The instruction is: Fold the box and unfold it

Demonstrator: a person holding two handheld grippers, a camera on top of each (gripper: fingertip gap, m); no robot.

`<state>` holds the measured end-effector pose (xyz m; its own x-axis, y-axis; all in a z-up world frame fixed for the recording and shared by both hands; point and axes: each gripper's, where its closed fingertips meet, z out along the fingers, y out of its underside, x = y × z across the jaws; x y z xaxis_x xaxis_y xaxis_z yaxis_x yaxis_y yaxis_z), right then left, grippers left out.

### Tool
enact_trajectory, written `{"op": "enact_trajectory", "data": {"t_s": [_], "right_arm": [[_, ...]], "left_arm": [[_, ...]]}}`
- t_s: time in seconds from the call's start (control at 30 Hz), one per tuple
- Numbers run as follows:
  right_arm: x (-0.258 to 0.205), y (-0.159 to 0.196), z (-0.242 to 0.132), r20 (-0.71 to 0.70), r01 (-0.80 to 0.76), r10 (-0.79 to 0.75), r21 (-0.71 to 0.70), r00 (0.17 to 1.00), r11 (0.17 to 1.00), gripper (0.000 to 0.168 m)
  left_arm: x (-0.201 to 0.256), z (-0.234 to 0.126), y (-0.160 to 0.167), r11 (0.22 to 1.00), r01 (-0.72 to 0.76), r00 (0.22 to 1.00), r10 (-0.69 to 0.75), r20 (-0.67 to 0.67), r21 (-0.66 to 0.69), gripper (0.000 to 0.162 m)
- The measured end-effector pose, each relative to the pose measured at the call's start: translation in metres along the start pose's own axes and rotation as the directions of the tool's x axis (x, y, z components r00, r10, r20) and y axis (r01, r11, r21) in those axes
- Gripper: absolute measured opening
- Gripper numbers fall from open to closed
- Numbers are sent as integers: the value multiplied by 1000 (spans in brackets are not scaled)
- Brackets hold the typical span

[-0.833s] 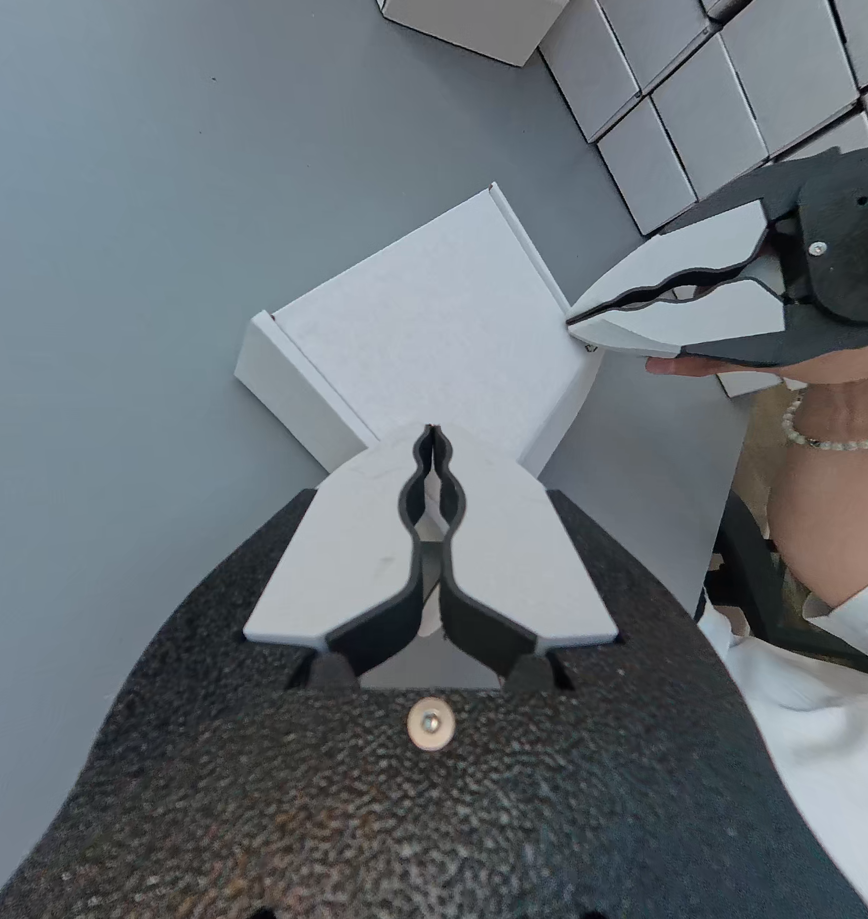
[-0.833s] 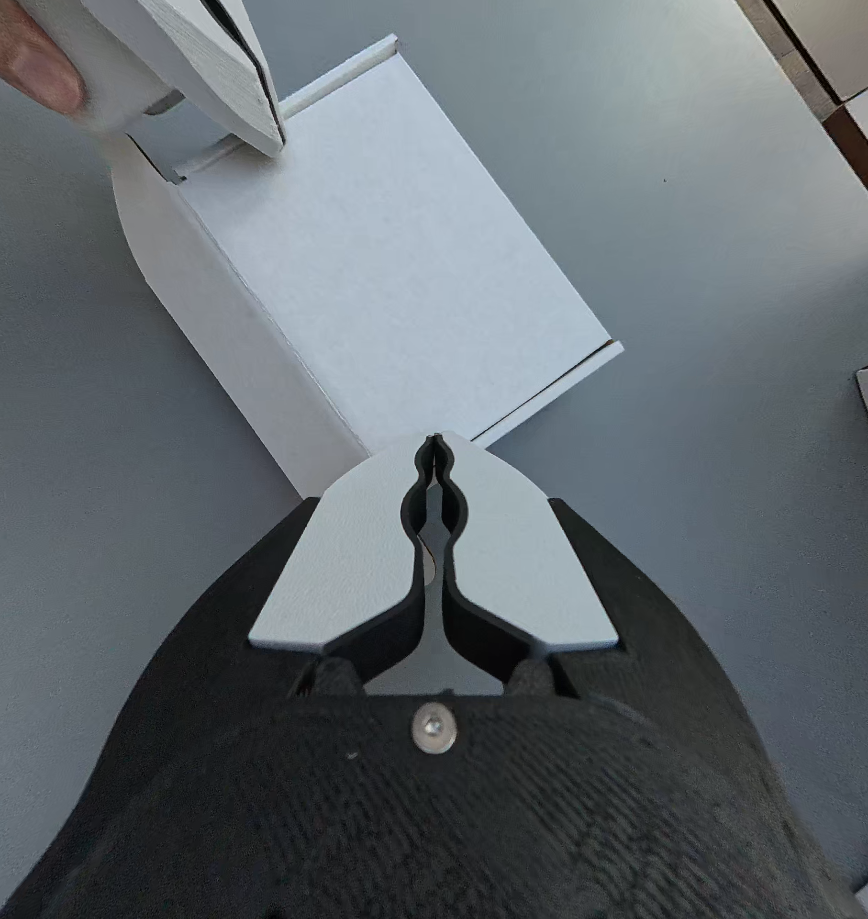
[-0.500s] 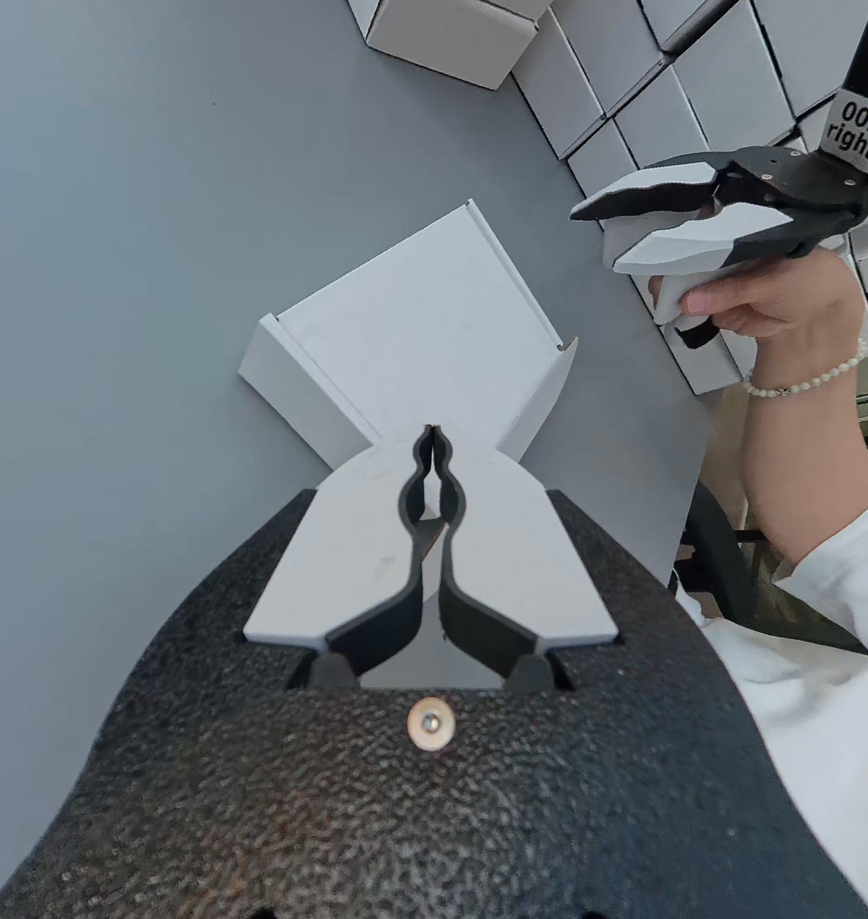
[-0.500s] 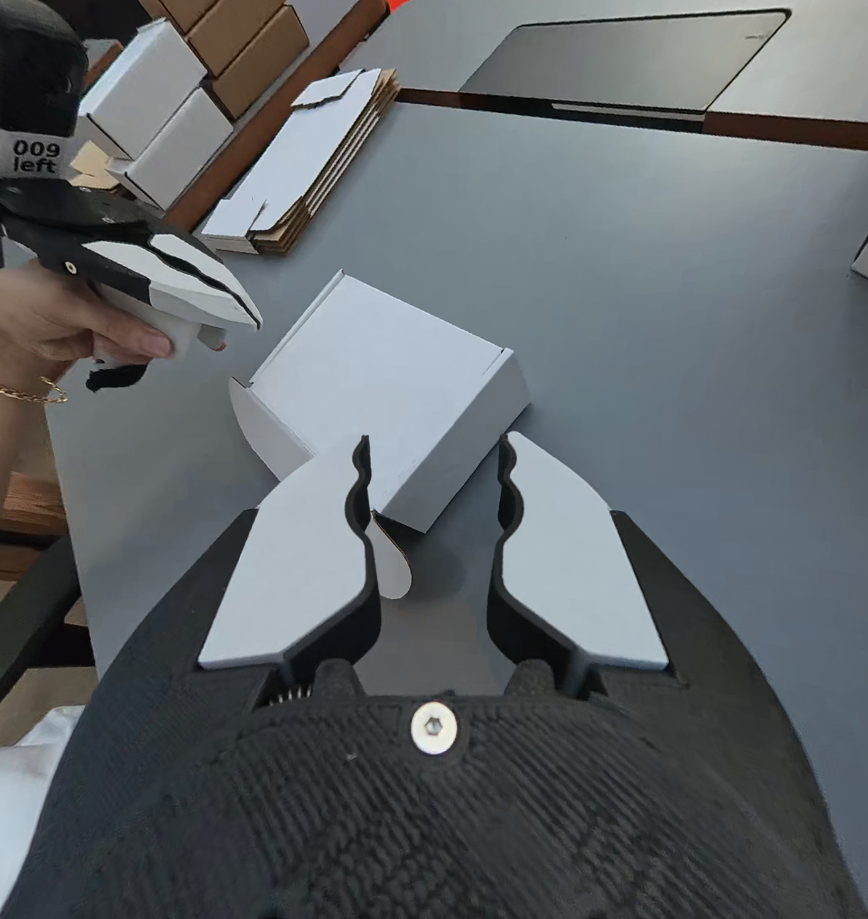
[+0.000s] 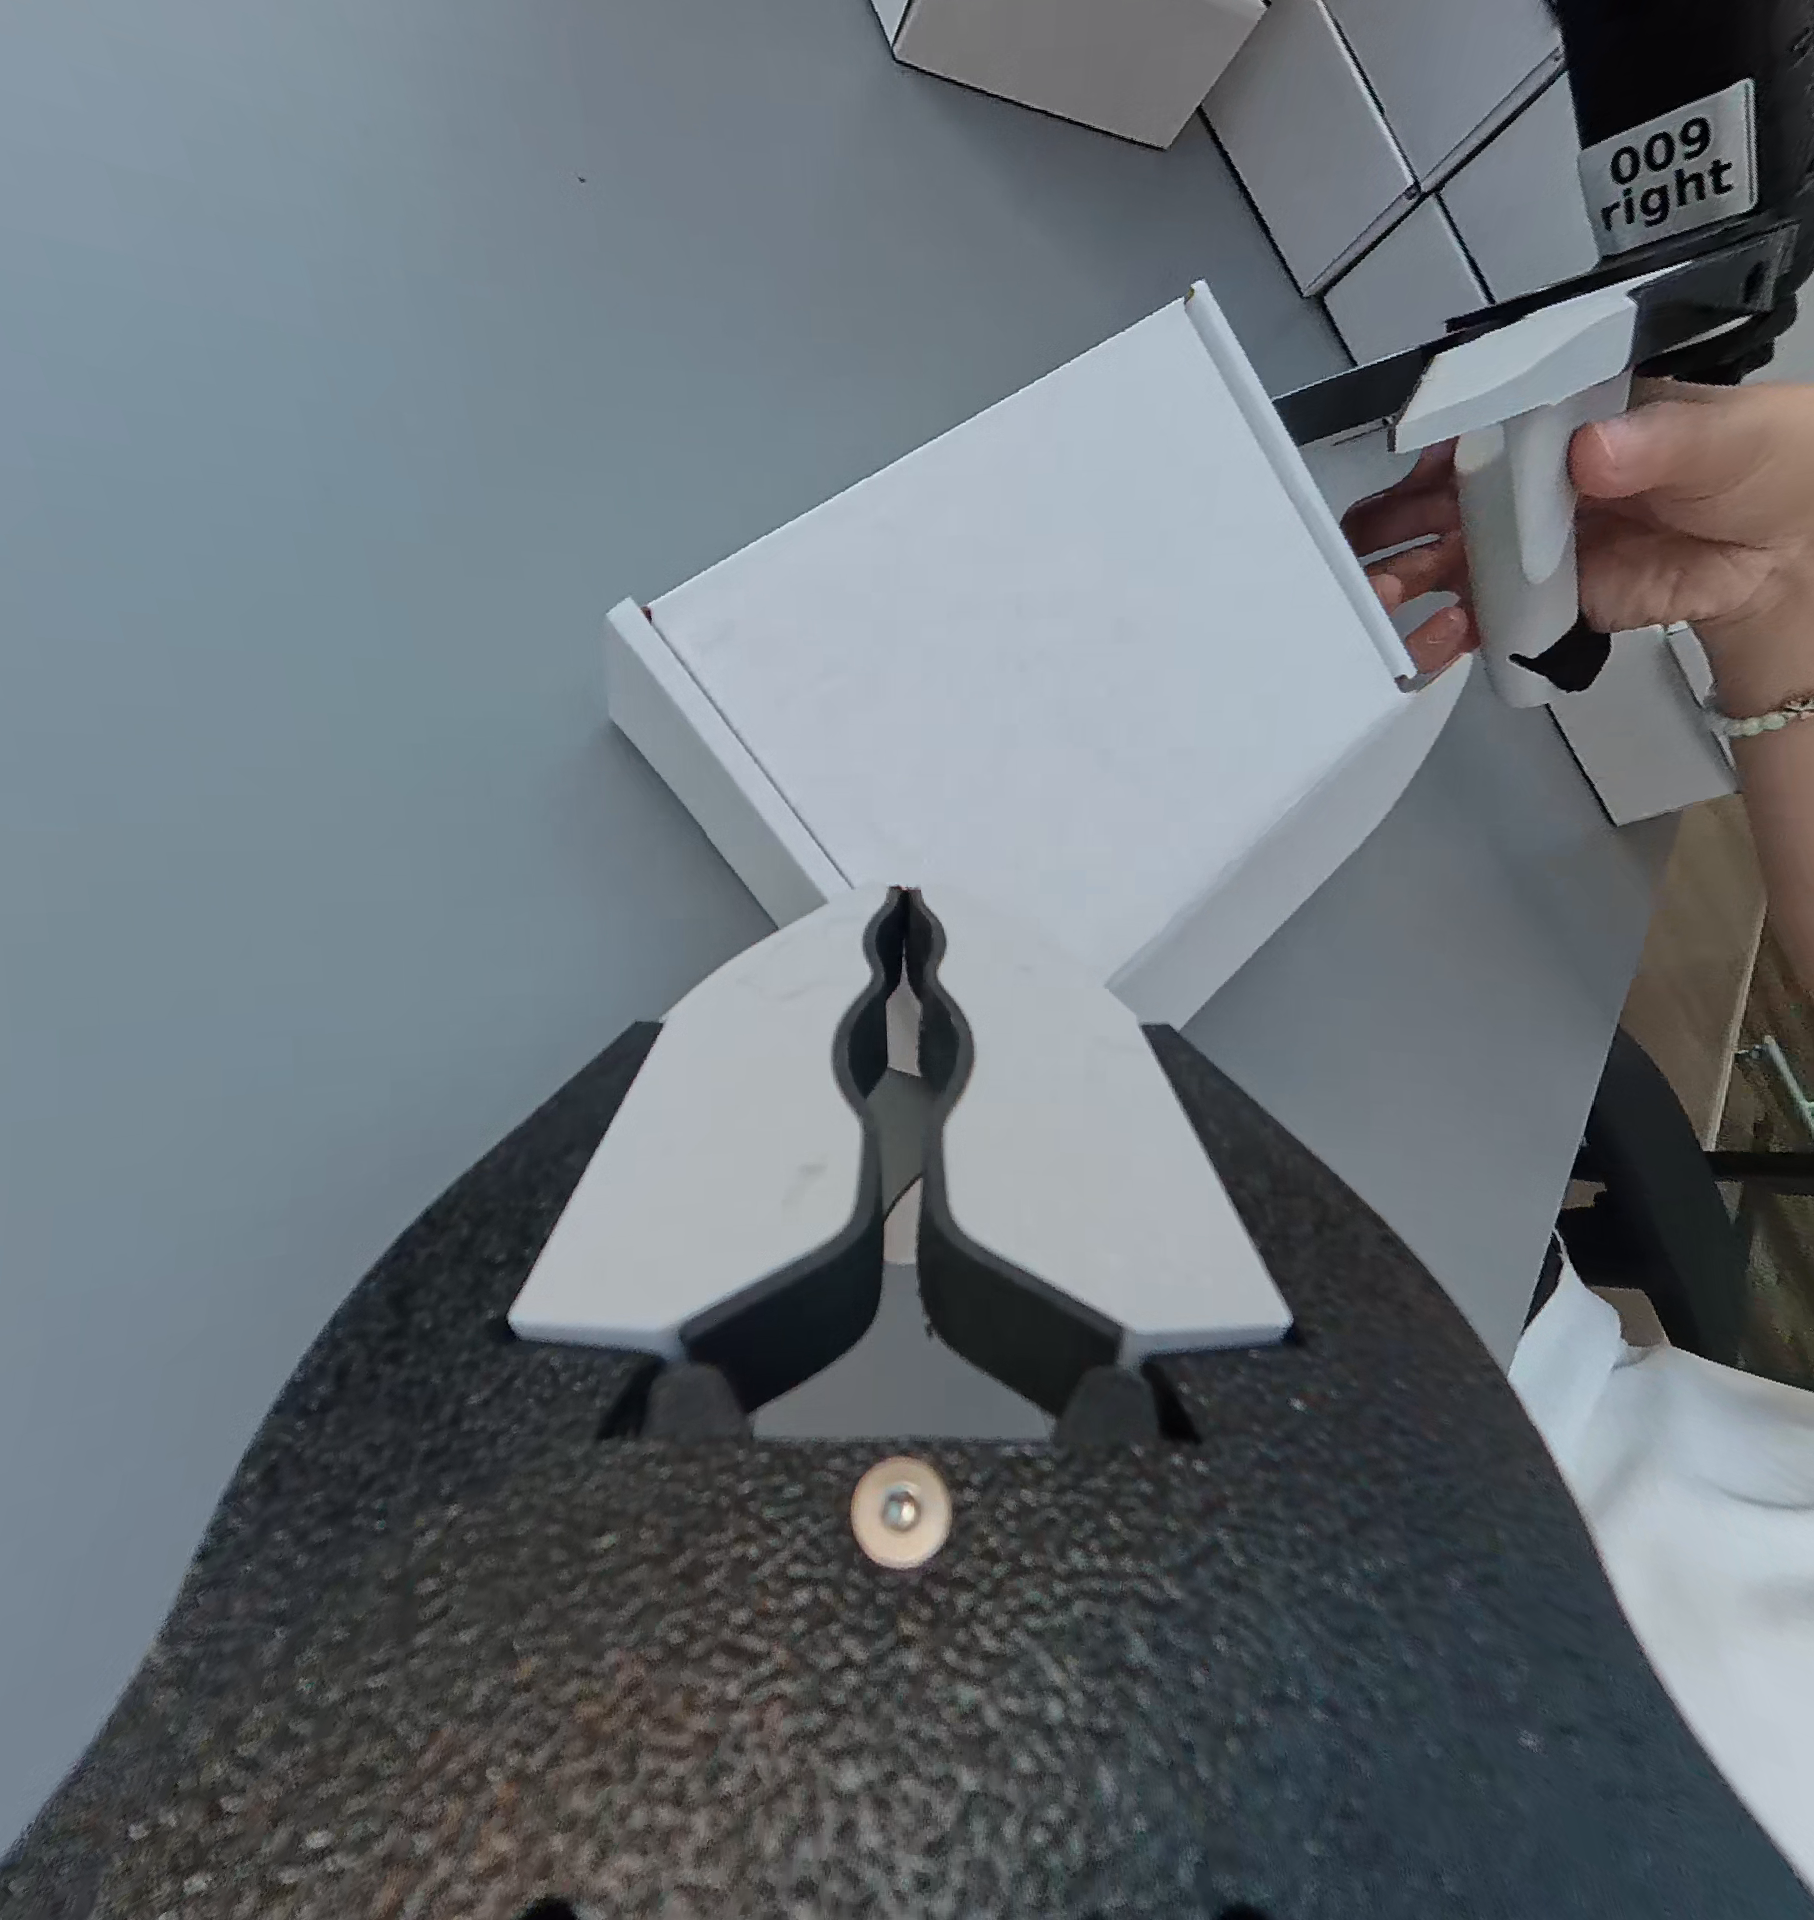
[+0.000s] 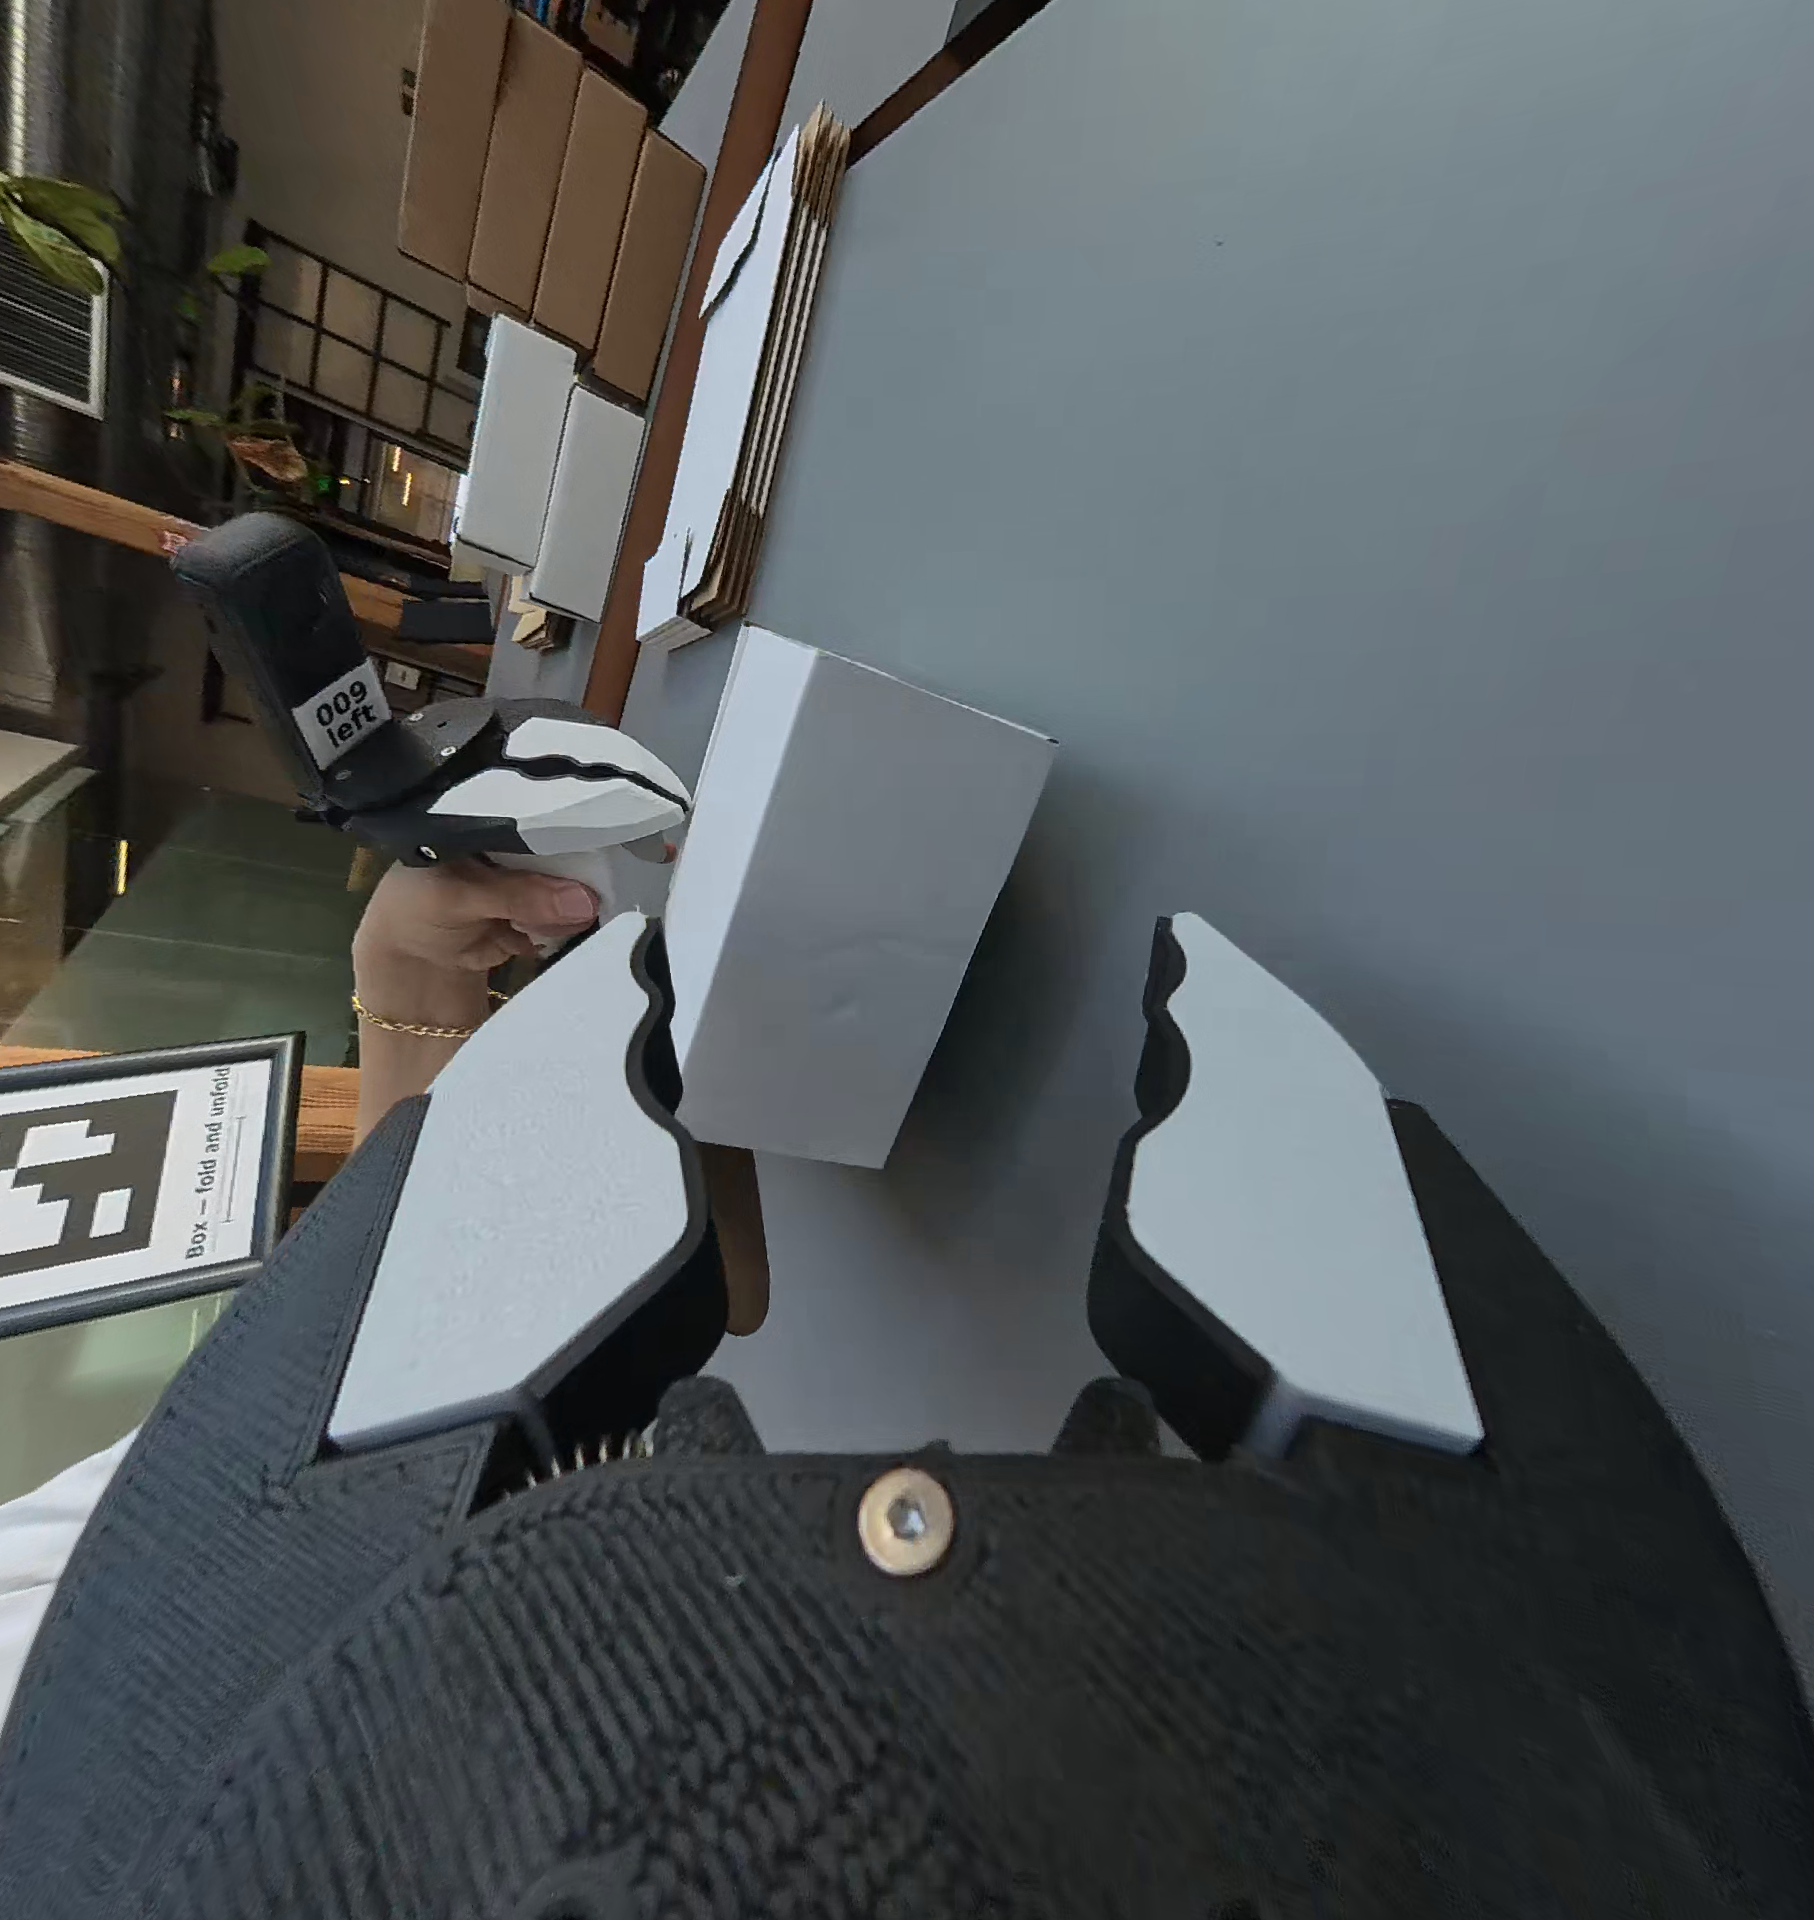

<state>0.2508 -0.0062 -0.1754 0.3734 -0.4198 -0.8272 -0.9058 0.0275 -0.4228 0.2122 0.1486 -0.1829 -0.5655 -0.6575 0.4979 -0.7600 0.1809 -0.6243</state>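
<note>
One grey table [image 5: 259, 520] carries everything we see, and on it, near its front edge, sits the white box [image 5: 1017, 665], the largest thing between our two tools. We judge the folding part largely done: the box stands as a closed block, its top panel flat and its side walls up. One rounded side flap [image 5: 1287, 883] still sticks out on the right, so we cannot say it is fully tucked. The unfolding, as far as we can tell, has not begun.

Our left gripper [image 5: 901, 904] is pinched together at the tips just over the near edge of the box; whether a sliver of card sits between the tips we cannot tell. Our right gripper [image 6: 908, 940] is spread wide and holds nothing, with the box lying just ahead of its gap and one finger [image 6: 529, 1174] beside the box's corner. Stacked white boxes [image 5: 1402, 135] and a pile of flat blanks [image 6: 757, 416] wait at the table's far side.
</note>
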Motion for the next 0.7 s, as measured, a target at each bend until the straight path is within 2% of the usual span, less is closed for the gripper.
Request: {"op": "enact_trajectory", "data": {"t_s": [0.23,0.37,0.53,0.7], "right_arm": [[-20,4,30,80,-64,74,-122,994,990,86],[-39,-1,42,132,-67,91,-179,987,982,79],[-35,13,54,11,17,-14,-324,1000,946,80],[-33,11,57,16,-10,16,-327,1000,945,76]], "left_arm": [[-6,-4,3,1000,4,1000,-4,7,24,0],[-8,-4,4,999,2,1000,-3,16,35,0],[-7,-3,4,999,-20,1000,19,23,42,0],[-6,-3,4,996,-45,999,43,26,72,0]]}}
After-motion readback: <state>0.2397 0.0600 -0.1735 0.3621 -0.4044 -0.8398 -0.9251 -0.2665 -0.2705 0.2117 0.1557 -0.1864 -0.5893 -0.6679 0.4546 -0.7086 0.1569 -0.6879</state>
